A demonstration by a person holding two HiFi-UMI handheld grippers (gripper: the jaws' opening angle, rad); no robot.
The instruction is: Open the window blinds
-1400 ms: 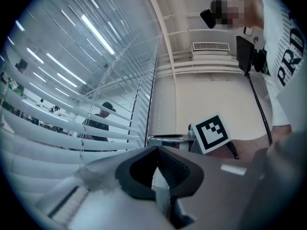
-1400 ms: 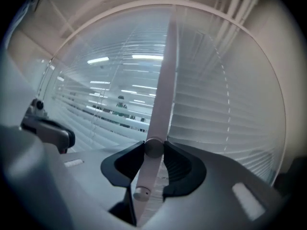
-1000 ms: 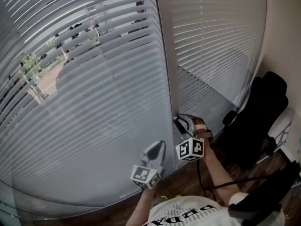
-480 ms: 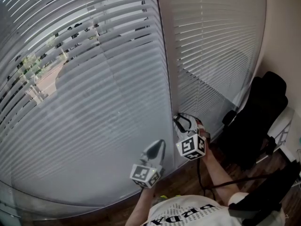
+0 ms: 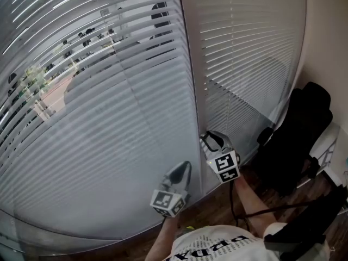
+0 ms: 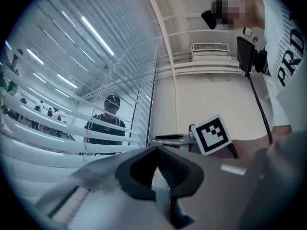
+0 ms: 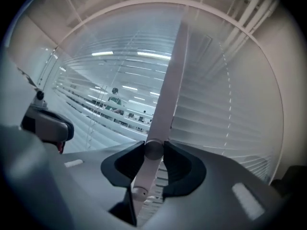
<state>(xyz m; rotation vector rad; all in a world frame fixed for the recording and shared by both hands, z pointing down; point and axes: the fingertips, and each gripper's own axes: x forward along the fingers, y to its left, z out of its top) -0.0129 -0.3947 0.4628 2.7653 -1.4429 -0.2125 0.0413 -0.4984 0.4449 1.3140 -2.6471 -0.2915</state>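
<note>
Grey slatted blinds (image 5: 109, 124) cover the left window, and a second set of blinds (image 5: 244, 58) covers the right one. Between them runs a pale post (image 5: 190, 80). My right gripper (image 5: 209, 141) is level at the foot of the post and shut on the blinds' pale tilt wand (image 7: 142, 178), which stands between its black pads (image 7: 178, 162). In the right gripper view, the right gripper (image 7: 153, 150) pinches the wand's rounded part. My left gripper (image 5: 183, 168) hangs lower left, shut and holding nothing; in its own view, the left gripper (image 6: 156, 150) points at the slats. The upper left slats show gaps.
A black chair (image 5: 293, 140) stands in the right corner by the wall. A dark cable (image 5: 255, 213) trails over the wooden floor. Through the slats a person (image 6: 109, 123) in dark clothes shows. The right gripper's marker cube (image 6: 211, 134) is in the left gripper view.
The right gripper has rolled about its own line, its marker cube turning. The upper slats of the left blinds have tilted and show wider gaps. The left gripper has stayed put.
</note>
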